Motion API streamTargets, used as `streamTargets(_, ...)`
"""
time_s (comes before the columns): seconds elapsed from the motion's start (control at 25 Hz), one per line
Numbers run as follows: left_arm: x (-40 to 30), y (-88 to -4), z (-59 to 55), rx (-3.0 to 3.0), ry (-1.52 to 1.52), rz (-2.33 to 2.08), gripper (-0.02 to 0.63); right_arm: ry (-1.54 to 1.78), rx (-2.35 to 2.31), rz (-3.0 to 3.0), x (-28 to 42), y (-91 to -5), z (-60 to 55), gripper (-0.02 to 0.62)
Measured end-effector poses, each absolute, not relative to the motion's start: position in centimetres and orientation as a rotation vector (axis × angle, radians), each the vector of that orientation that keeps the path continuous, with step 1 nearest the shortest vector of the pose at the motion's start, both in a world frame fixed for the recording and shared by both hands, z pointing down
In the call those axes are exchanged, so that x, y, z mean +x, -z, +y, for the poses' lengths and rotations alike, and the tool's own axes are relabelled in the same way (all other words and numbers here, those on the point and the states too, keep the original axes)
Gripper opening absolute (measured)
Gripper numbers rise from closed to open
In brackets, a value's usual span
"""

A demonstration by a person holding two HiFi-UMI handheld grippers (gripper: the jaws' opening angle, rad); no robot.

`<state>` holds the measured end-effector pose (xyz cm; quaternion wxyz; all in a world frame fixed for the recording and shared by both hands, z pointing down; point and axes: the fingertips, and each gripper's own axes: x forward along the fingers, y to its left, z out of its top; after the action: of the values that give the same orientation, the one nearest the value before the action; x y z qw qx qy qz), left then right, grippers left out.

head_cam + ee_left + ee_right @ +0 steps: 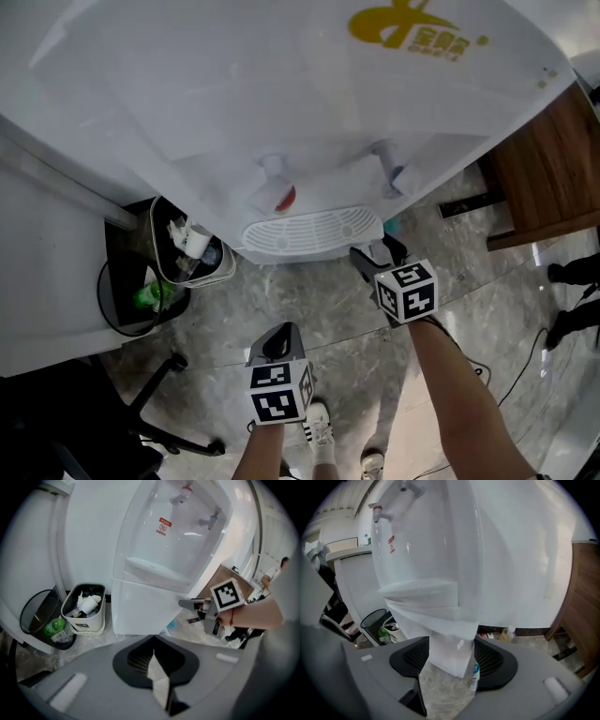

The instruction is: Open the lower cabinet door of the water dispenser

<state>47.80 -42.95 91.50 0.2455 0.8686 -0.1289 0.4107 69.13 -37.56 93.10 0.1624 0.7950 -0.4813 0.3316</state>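
Observation:
The white water dispenser [309,112] fills the top of the head view, with its two taps and slatted drip tray [314,230]. Its lower cabinet door [145,613] is closed. My right gripper [377,253] is open just below the tray's right end. In the right gripper view its jaws [452,660] stand wide, with the lower cabinet's corner [445,648] and a small nub on it framed between them, and nothing is gripped. My left gripper [278,339] hangs farther back over the marble floor, its jaws [153,656] shut and empty.
A white waste bin [187,248] full of rubbish and a black round bin [141,295] holding a green bottle stand left of the dispenser. A wooden cabinet [544,169] is at the right. Bottles [506,633] lie by the wall. A chair base [150,412] sits at the lower left.

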Motion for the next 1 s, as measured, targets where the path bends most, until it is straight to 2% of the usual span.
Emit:
streamTargets(0.12, 46.7, -91.3, -42.1, 2.373, -1.099, -0.379, 0.008, -0.961, 2.321, -1.354, 65.8, -93.0, -35.5, 0.282)
streamTargets(0.32, 43.3, -91.3, -39.8, 2.413, -1.124, -0.371, 0.008, -0.999, 2.337, -1.352, 58.1, -92.8, -32.8, 0.239)
streamTargets(0.44, 40.7, -91.6, -38.6, 2.424, -1.149, -0.388, 0.008, -1.066, 2.341, -1.366, 53.2, -92.7, -32.1, 0.187)
streamTargets(0.56, 37.8, -92.2, -38.1, 2.415, -1.184, -0.424, 0.008, -1.124, 2.286, -1.426, 47.7, -92.6, -32.8, 0.179)
streamTargets(0.8, 32.5, -92.6, -39.0, 2.351, -1.19, -0.54, 0.008, -1.211, 2.195, -1.533, 40.4, -92.8, -35.0, 0.075)
streamTargets(0.88, 31.4, -92.6, -39.8, 2.313, -1.168, -0.595, 0.008, -1.232, 2.172, -1.568, 39.3, -93.0, -36.0, 0.004)
streamTargets(1.0, 30.2, -92.6, -40.3, 2.272, -1.149, -0.639, 0.008, -1.219, 2.13, -1.607, 38.2, -92.9, -36.9, -0.008)
